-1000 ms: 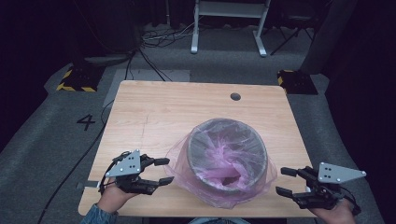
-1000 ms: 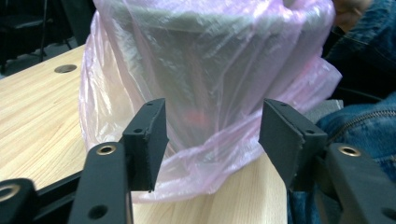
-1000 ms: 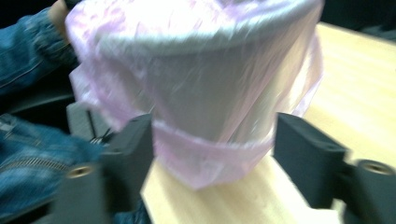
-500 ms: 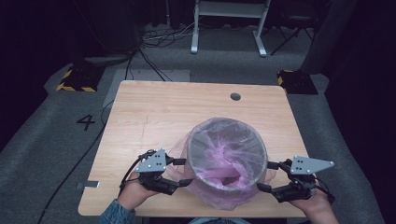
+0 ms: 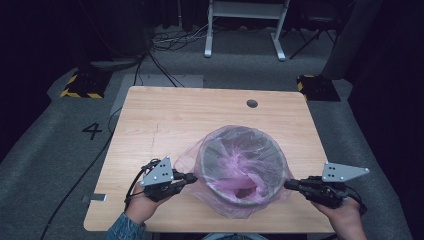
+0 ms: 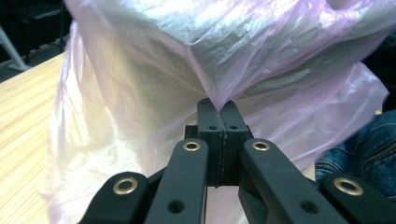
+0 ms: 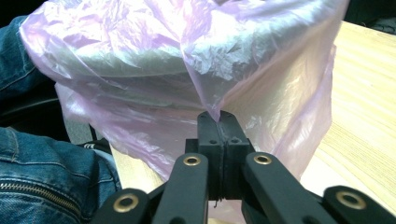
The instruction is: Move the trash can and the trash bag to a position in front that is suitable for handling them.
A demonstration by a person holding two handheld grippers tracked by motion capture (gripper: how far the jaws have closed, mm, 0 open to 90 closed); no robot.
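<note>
Two grippers, left gripper (image 5: 191, 178) and right gripper (image 5: 289, 184), each pinch the pink bag (image 5: 190, 162) lining the bin (image 5: 243, 160).

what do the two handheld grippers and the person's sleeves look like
Both the left gripper and the right gripper are black linkage tools, each topped by a grey triangular plate with small holes. Brass-coloured rivets dot the arms behind the flat black jaws. Black cables loop from each. A blue denim cuff covers the left wrist.

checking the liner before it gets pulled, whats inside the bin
Inside the bin lies the pink plastic bag, bunched loosely toward the bottom and draped over the rim. Whatever sits under those folds is covered, so the bin's floor cannot be seen.
</note>
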